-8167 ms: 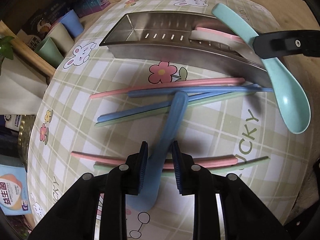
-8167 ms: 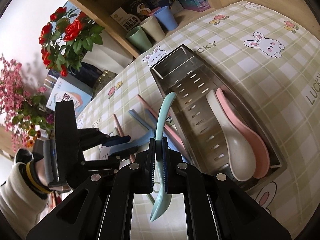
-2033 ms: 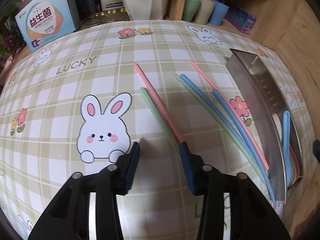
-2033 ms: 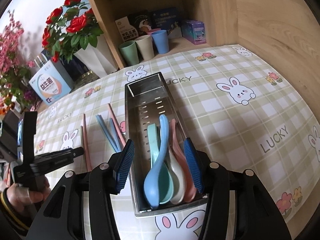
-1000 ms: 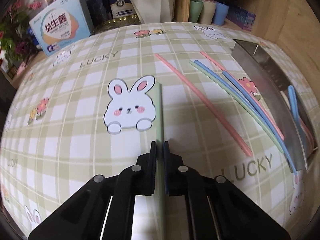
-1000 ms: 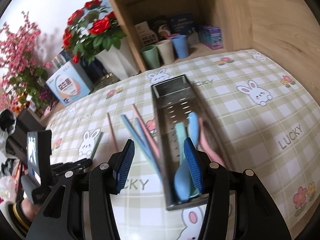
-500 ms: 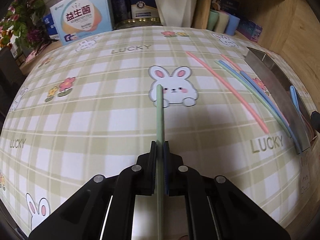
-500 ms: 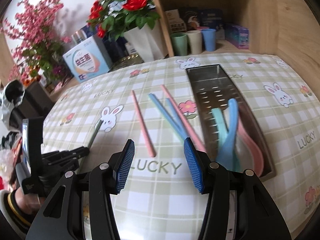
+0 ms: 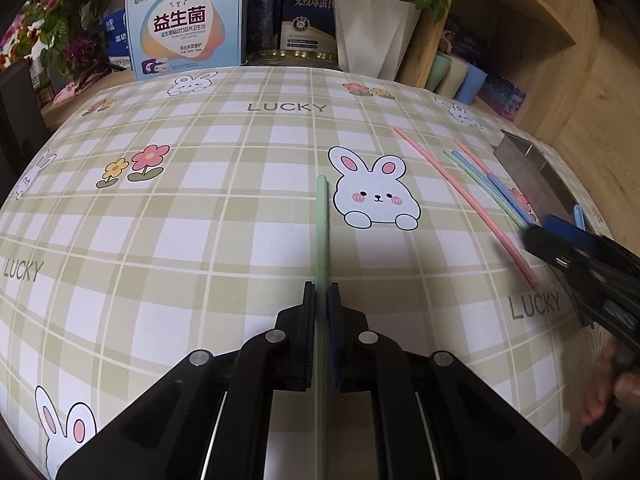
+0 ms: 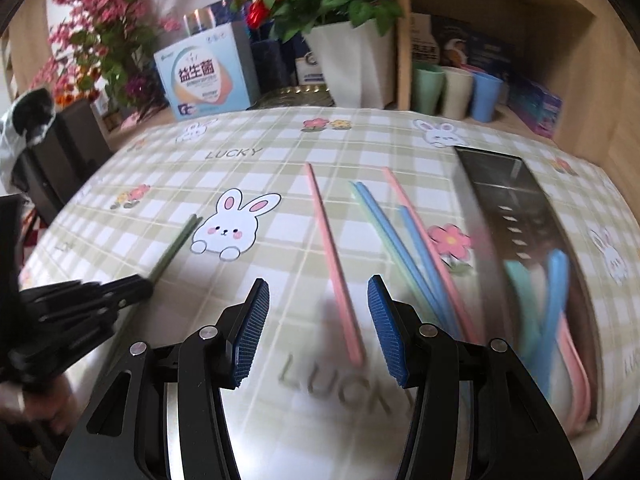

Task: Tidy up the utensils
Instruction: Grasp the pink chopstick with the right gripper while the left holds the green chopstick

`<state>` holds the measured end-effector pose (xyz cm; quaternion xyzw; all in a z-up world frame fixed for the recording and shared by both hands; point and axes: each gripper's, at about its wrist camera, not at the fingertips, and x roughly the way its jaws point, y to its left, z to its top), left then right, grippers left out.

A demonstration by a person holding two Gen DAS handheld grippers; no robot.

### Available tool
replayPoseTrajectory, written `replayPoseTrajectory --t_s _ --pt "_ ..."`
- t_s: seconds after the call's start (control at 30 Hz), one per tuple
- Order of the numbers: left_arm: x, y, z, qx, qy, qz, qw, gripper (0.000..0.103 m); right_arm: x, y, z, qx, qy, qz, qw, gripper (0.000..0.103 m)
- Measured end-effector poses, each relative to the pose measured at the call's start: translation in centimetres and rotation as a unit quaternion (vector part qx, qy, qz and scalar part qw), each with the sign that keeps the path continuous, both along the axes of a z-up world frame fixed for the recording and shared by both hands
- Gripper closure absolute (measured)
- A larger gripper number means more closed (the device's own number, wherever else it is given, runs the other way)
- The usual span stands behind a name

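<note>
Your left gripper (image 9: 321, 300) pinches the thin green plastic chopstick (image 9: 321, 216) ahead; keep it level, while your half-open, empty right gripper (image 10: 318, 320) straddles the loose pink plastic chopstick (image 10: 330, 256).

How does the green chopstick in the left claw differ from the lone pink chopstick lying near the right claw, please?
The slim green plastic chopstick is clamped in the shut left claw, while the slim pink plastic chopstick lies free on the checked tablecloth. The green one is apart from the others, left of the printed rabbit; the pink one lies right of it, nearer the steel tray, just ahead of the open right claw. Both are long, thin and pastel.
</note>
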<state>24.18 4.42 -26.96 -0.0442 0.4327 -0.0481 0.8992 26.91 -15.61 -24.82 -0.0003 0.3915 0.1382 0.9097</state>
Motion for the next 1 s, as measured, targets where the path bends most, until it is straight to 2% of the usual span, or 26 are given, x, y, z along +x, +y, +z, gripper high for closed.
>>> replayPoseTrajectory --t_s 0.1,0.17,0.3,0.4,0.53,0.63,0.7,0.77,1.0 --pt "0.0 0.5 -0.1 -0.015 -0.001 0.0 0.9999 0.095 2.4 0.1 -0.8 0.009 0.019 -0.018 1.0 0.055" --pt "0.1 0.6 -0.1 -0.022 -0.001 0.001 0.9998 0.095 3.8 0.3 -1.2 0.007 0.029 -0.024 0.999 0.062" --pt "0.1 0.6 -0.1 -0.021 -0.001 0.002 0.9998 0.095 5.4 1.6 -1.8 -0.029 0.045 -0.007 0.999 0.072" --pt "0.2 0.7 -0.1 -0.024 -0.001 0.002 0.9997 0.095 5.9 2.4 -2.3 -0.046 0.052 -0.004 0.998 0.074" --pt "0.1 0.6 -0.1 -0.02 -0.003 0.002 0.9998 0.095 5.5 2.4 -2.4 -0.047 0.039 -0.018 0.998 0.077" --pt "0.1 0.6 -0.1 -0.021 -0.003 0.002 0.9998 0.095 5.0 2.3 -2.6 -0.043 0.027 -0.017 0.999 0.083" --pt "0.1 0.5 -0.1 -0.021 -0.004 0.002 0.9998 0.095 4.8 2.2 -2.5 -0.037 0.028 -0.013 0.999 0.092" --pt "0.1 0.5 -0.1 -0.018 -0.004 0.003 0.9998 0.095 4.8 2.3 -2.5 -0.034 0.029 -0.01 0.999 0.094" --pt "0.1 0.4 -0.1 -0.019 -0.005 0.003 0.9998 0.095 4.3 1.9 -2.6 -0.019 0.032 -0.004 0.999 0.096"
